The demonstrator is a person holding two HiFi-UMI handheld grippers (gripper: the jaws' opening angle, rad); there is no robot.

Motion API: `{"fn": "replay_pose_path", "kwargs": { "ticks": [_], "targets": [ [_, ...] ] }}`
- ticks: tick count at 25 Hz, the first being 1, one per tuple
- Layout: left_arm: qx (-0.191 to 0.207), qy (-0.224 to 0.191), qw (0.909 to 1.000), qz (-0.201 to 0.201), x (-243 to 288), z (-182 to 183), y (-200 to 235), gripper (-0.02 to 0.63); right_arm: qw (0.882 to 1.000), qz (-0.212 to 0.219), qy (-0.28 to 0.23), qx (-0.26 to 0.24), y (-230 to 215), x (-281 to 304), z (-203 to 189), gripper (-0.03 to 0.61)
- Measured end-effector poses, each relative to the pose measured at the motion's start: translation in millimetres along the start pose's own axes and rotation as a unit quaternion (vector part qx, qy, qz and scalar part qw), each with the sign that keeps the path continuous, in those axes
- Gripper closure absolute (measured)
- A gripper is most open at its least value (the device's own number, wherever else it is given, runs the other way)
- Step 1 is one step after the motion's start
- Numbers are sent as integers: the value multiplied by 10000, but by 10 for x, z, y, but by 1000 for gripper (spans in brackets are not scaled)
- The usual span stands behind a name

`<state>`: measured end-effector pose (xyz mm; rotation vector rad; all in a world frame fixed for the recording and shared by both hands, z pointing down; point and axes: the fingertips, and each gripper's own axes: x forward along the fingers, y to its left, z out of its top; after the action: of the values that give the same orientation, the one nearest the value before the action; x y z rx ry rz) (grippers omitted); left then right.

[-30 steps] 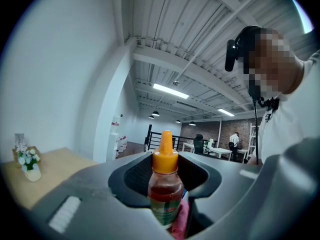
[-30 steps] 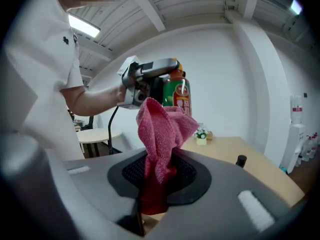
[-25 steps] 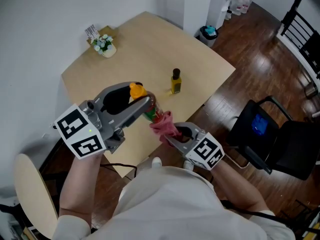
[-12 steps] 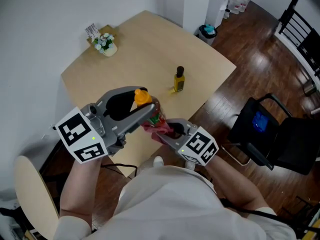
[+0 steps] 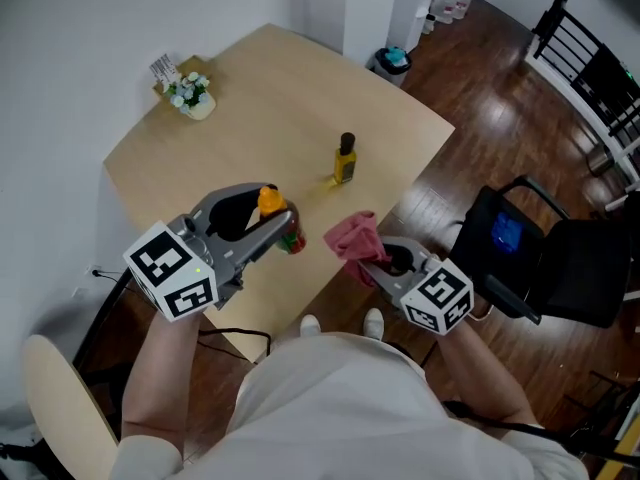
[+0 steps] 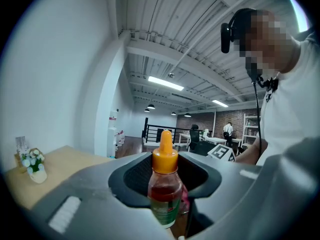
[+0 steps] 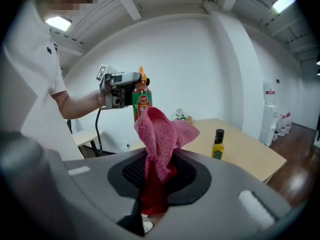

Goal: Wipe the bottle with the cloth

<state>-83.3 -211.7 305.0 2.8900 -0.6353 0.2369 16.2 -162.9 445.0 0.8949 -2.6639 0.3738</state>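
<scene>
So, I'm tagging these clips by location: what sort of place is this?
Probably an open-plan office or studio, not a home: a water dispenser in the corner, a black office chair on wood flooring, and strip lights under an exposed ceiling above distant desks.

Two bottles are counted: one orange-capped bottle (image 5: 270,203) left of centre and one dark-capped bottle (image 5: 344,159) above centre. One pink cloth (image 5: 352,236) is seen just right of centre. Two grippers are counted, the left gripper (image 5: 285,230) and the right gripper (image 5: 372,263). One table (image 5: 270,98) is shown, with one flower pot (image 5: 190,95) at upper left. Two chairs are made out nearby: one black chair (image 5: 520,248) at right, one pale chair (image 5: 55,398) at lower left.
</scene>
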Motion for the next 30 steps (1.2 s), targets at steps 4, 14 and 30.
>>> {"fn": "replay_pose_path", "kwargs": {
  "ticks": [4,14,30],
  "targets": [
    [190,223,9995,146,148,-321,244,453,9983,-511,80,255,-92,-394,-131,494],
    [8,509,9943,937,819,-1468,1151,453,9838,-1434,313,1032,-52,-1119,-500,494],
    [78,605,9916,1140,1463,-2238,1806,453,9682,-2070,747,1189,78,-1276,-495,494]
  ]
}}
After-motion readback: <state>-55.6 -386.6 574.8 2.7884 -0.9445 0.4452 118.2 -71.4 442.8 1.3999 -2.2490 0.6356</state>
